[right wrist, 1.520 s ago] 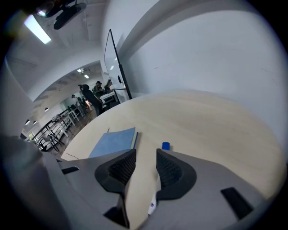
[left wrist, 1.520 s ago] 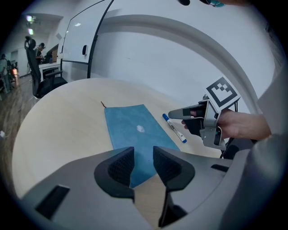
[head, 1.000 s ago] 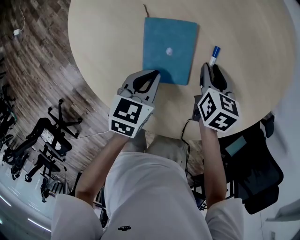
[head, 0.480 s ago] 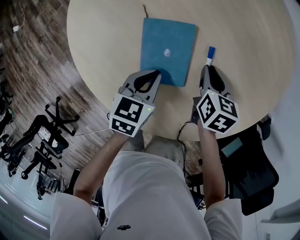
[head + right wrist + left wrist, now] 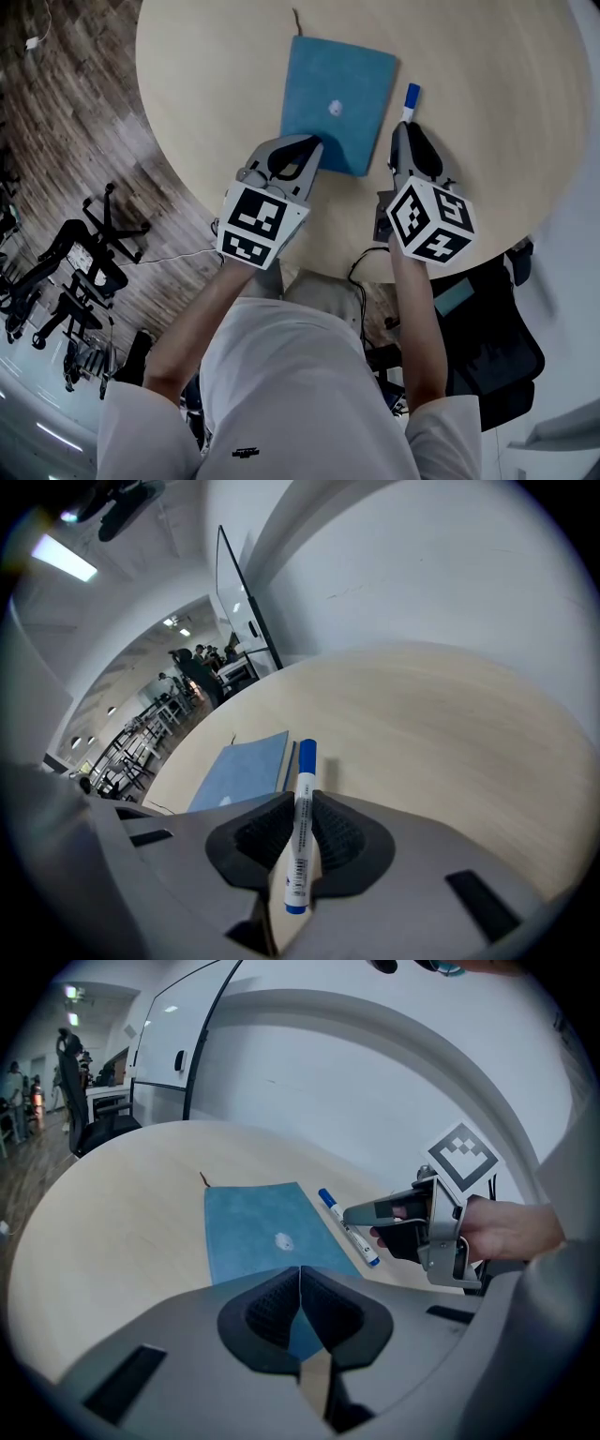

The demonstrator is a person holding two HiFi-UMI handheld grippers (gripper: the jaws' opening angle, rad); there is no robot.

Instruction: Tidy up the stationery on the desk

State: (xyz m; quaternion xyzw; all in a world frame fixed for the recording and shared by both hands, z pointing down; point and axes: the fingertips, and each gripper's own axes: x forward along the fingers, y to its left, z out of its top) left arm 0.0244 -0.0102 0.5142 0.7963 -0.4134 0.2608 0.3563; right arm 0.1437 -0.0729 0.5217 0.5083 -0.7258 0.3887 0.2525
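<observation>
A blue notebook (image 5: pixel 337 84) lies flat on the round wooden table (image 5: pixel 487 84). My left gripper (image 5: pixel 314 145) is shut, with its tips at the notebook's near edge. In the left gripper view (image 5: pixel 300 1274) the notebook (image 5: pixel 258 1232) shows beneath the closed pads; whether they pinch it I cannot tell. My right gripper (image 5: pixel 401 131) has just closed its jaws on a white marker with a blue cap (image 5: pixel 410 97). The marker (image 5: pixel 302 817) lies lengthwise between the pads, cap pointing away, just right of the notebook (image 5: pixel 244 775). The left gripper view also shows the marker (image 5: pixel 347 1227).
A thin dark cord (image 5: pixel 296 21) sticks out from the notebook's far edge. Office chairs (image 5: pixel 75 272) stand on the wooden floor at the left, and a black chair (image 5: pixel 497 347) stands at the right. A cable (image 5: pixel 361 267) hangs under the table's near edge.
The right gripper's jaws closed on the marker, and it carried the marker left, closer to the notebook's right edge. The left gripper stayed at the notebook's near edge.
</observation>
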